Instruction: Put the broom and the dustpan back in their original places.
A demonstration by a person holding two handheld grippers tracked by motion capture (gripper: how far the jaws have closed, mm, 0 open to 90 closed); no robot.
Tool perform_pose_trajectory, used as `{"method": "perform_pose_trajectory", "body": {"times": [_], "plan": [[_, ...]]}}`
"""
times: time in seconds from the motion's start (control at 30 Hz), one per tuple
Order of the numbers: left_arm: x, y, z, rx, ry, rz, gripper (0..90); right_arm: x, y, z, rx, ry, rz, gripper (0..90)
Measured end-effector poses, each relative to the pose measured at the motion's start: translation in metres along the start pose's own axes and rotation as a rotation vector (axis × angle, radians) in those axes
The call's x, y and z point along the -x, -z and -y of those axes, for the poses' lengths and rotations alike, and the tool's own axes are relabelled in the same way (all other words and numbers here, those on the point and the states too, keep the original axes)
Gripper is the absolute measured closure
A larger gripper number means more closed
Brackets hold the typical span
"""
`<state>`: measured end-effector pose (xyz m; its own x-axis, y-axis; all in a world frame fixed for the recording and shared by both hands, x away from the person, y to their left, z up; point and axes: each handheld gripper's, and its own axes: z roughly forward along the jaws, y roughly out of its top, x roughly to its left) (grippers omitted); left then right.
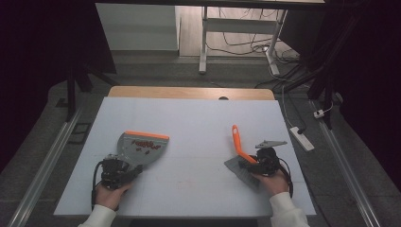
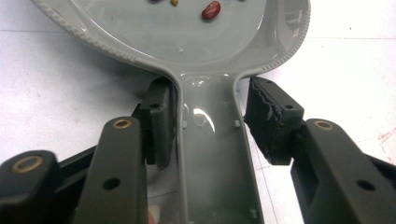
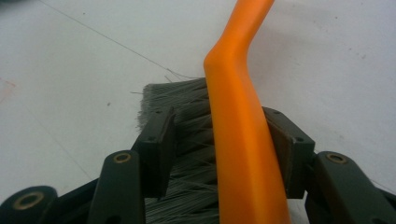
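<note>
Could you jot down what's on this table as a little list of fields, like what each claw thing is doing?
Surface: white table
Left gripper: jaws open, either side of the dustpan handle, right pad clear of it
Dustpan: grey, orange front edge, flat on the table
In the dustpan: small red beans
Right gripper: jaws open, astride the brush
Brush: orange handle, grey bristles, lying on the table

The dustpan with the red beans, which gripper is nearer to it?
Left. The left gripper has its jaws on either side of the dustpan handle; the right gripper is across the table at the brush.
</note>
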<state>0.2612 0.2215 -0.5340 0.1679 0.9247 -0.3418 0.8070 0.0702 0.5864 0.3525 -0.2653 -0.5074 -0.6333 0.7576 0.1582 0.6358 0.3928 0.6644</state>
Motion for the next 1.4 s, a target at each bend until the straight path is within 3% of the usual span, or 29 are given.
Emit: {"method": "perform_pose_trajectory", "body": {"times": [0.43, 0.7, 0.93, 1.23, 1.4], "plan": [[0.000, 0.004, 0.000, -0.004, -0.008, -0.012, 30.7, 0.003, -0.004, 0.000, -0.019, -0.004, 0.049, 39.9], [0.001, 0.008, 0.002, 0.004, -0.015, -0.013, 26.5, 0.002, -0.001, 0.000, 0.006, 0.008, 0.069, 40.3], [0.000, 0.020, 0.002, 0.025, -0.078, -0.028, 26.6, 0.000, 0.009, -0.001, 0.059, 0.037, 0.061, 41.2], [0.005, 0.034, 0.002, 0.056, -0.184, -0.002, 31.9, -0.007, 0.014, -0.001, 0.070, 0.096, 0.035, 41.5], [0.007, 0.034, -0.001, 0.057, -0.244, 0.039, 33.0, -0.010, 0.016, -0.002, 0.069, 0.116, 0.015, 41.7]]}}
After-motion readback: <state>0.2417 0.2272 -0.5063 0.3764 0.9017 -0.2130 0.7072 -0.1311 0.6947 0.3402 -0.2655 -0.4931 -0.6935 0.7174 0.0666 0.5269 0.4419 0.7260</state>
